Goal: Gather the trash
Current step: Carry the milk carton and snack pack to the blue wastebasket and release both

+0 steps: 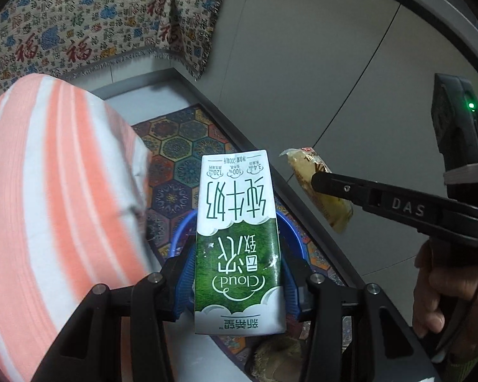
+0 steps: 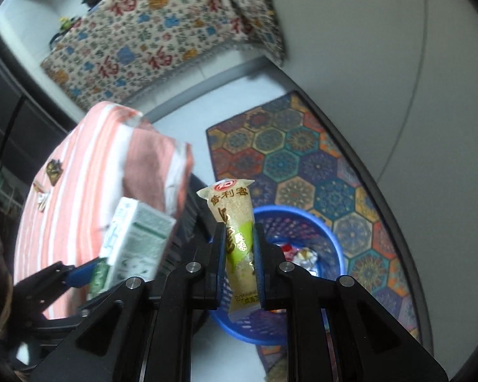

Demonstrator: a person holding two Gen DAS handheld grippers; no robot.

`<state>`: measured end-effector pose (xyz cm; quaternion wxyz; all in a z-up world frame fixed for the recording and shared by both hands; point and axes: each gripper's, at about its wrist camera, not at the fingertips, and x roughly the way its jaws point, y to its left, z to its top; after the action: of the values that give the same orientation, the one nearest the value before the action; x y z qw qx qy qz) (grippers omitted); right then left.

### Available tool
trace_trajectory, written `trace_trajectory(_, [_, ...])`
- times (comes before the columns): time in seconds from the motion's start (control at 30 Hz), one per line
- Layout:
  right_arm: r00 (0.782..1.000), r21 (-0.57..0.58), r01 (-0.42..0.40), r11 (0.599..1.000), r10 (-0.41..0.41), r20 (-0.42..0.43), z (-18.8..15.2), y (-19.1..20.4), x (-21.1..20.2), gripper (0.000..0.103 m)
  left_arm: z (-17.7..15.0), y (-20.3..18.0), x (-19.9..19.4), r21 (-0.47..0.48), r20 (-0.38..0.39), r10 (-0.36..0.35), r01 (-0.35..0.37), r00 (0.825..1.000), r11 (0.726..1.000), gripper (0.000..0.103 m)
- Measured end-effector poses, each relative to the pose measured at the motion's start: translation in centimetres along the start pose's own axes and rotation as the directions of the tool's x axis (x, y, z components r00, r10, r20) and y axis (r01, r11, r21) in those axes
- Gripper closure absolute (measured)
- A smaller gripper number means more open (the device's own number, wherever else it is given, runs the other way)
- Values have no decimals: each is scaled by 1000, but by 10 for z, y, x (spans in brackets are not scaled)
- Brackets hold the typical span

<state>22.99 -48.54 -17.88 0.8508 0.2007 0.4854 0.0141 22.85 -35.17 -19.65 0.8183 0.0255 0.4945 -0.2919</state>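
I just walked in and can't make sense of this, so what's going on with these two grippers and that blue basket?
A person is collecting trash with two hand-held grippers. The left gripper is clamped on a green and white milk carton, and the right gripper is clamped on a yellow-green snack packet. Both are held above a blue plastic basket on a patterned rug, which already has some wrappers inside. Neither item has been dropped yet.

left claw (image 1: 237,281): black linked arms, silver pivot screws, blue ribbed pads
right claw (image 2: 238,265): black, same silver screws, blue pads; "DAS" embossed on its side, green light on body
hand (image 1: 443,289): bare skin, thin black cable
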Motion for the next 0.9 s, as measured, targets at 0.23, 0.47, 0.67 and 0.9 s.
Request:
trace_trajectory(0.23, [1000,65,-5,998,5,-9,-3,-23,2,88,6,-11,32,14,-27,2,-1,1000,1000,55])
trace_trajectory(0.47, [1000,99,-16,995,17,-9,0,-29,6,88,8,-13,47,17,-30,9,-8,1000,1000,55])
trace_trajectory(0.67, [1000,108,-18,994,19,-5,1,-30,7,88,1,-19,50,23,-39,17,-16,999,1000,55])
trace_trajectory(0.9, [1000,122,-12,992,11,9,1,-30,6,67,0,-21,61,49,-33,38,-36,999,998,36])
